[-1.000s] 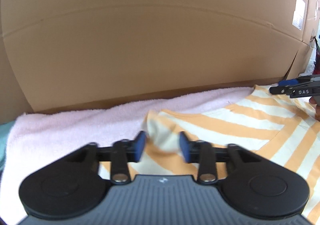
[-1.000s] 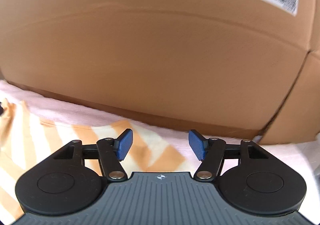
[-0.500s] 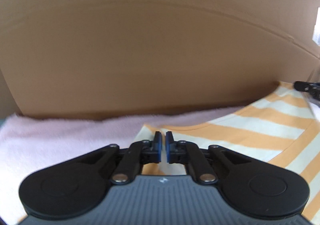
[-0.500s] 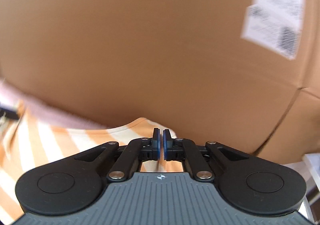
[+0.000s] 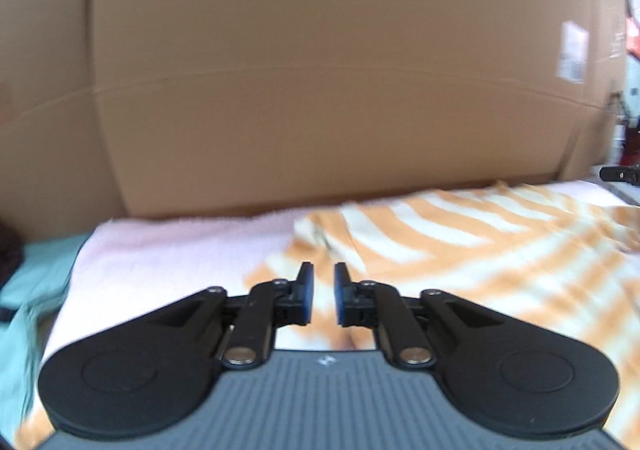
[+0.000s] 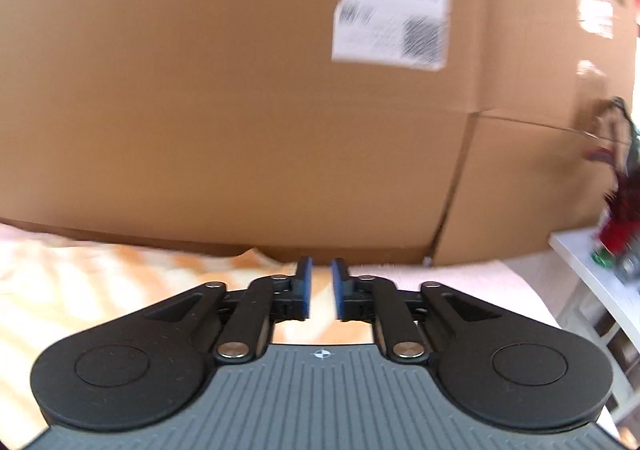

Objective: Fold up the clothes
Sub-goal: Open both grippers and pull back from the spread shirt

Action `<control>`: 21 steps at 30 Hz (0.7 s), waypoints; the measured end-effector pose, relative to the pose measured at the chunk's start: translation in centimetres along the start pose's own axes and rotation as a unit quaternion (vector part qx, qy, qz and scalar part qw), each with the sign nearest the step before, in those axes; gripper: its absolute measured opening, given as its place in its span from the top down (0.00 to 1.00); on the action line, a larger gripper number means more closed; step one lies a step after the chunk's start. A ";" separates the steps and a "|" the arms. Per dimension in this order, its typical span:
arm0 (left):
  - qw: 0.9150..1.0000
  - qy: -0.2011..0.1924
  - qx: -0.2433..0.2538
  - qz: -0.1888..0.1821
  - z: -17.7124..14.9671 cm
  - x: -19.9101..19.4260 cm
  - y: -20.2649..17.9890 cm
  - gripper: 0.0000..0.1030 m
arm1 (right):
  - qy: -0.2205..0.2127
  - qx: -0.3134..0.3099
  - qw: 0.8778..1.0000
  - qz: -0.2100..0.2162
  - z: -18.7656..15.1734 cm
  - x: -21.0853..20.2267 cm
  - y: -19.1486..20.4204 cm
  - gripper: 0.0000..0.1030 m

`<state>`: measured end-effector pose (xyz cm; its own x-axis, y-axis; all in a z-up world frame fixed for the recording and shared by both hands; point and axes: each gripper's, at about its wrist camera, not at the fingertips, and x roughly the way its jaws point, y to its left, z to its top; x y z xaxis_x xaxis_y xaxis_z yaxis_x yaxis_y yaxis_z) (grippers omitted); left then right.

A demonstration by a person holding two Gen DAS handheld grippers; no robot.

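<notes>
Far left in the left wrist view: a teal cloth bunched off the edge of the pink towel that covers the work surface. The orange-and-cream striped garment lies on that towel, spread from centre to the right edge, rumpled near its near-left corner, its far edge close to the big cardboard box behind. Left gripper hangs over the garment's near-left part; jaws are opening, a narrow gap between the blue pads, no cloth seen between them. At the far right of that view a dark tip of the right gripper just shows. Right wrist view: striped garment fills the left, pink towel shows bare on the right, white shelf with blurred clutter beyond. Right gripper also opening, narrow gap, nothing pinched as far as I can tell. Handling judgement: thin knit, light, limp, will drape and slide on itself; likely to drag on the terry towel. Best taken at the hem or shoulder corners, one corner per gripper, pinching the full layer stack.
</notes>
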<state>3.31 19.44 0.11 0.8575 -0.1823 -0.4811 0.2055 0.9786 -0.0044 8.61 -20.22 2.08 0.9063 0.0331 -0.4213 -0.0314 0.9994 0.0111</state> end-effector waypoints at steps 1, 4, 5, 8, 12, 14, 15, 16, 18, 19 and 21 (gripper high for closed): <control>1.000 0.002 -0.009 -0.008 -1.0 -1.5 -0.5 0.86 | -0.001 -0.005 1.000 0.008 -0.8 -2.3 -0.4 0.73; 0.999 0.017 -0.032 -0.030 -4.1 -5.5 -1.9 0.77 | 0.017 -0.038 0.999 0.019 -4.2 -7.5 -0.3 0.67; 0.998 0.020 -0.040 -0.041 -5.3 -6.1 -2.6 0.75 | 0.030 -0.048 0.998 0.027 -5.4 -9.1 -0.1 0.67; 0.996 0.035 -0.041 -0.071 -8.3 -8.5 -4.7 0.62 | 0.065 -0.074 0.994 0.054 -8.9 -13.0 0.7 0.69; 0.996 0.037 0.001 -0.077 -10.6 -11.3 -7.3 0.55 | 0.081 -0.059 0.992 0.071 -10.9 -15.2 1.0 0.69; 0.996 0.031 0.006 -0.082 -11.3 -13.0 -8.0 0.41 | 0.070 -0.028 0.993 0.087 -12.1 -16.3 1.2 0.67; 0.996 0.026 0.008 -0.082 -11.6 -13.9 -8.1 0.37 | 0.060 -0.012 0.994 0.091 -12.9 -17.1 1.4 0.67; 0.996 0.020 0.012 -0.082 -11.9 -14.6 -8.3 0.33 | 0.053 -0.003 0.994 0.093 -13.2 -17.6 1.6 0.65; 0.996 0.009 0.031 -0.082 -12.4 -16.3 -8.7 0.28 | 0.048 -0.005 0.994 0.099 -13.5 -18.7 1.8 0.65; 0.996 0.004 0.041 -0.083 -12.7 -17.1 -8.9 0.26 | 0.047 -0.011 0.993 0.106 -13.7 -19.1 1.9 0.65; 0.994 -0.005 0.057 -0.091 -13.4 -18.5 -9.3 0.24 | 0.044 -0.028 0.991 0.122 -14.0 -20.0 2.2 0.59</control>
<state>-20.81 14.94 -2.67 0.8061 -0.3563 -0.4725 0.4086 0.9127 0.0089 -15.52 -18.75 -2.17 0.8283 0.2704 -0.4908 -0.2707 0.9600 0.0722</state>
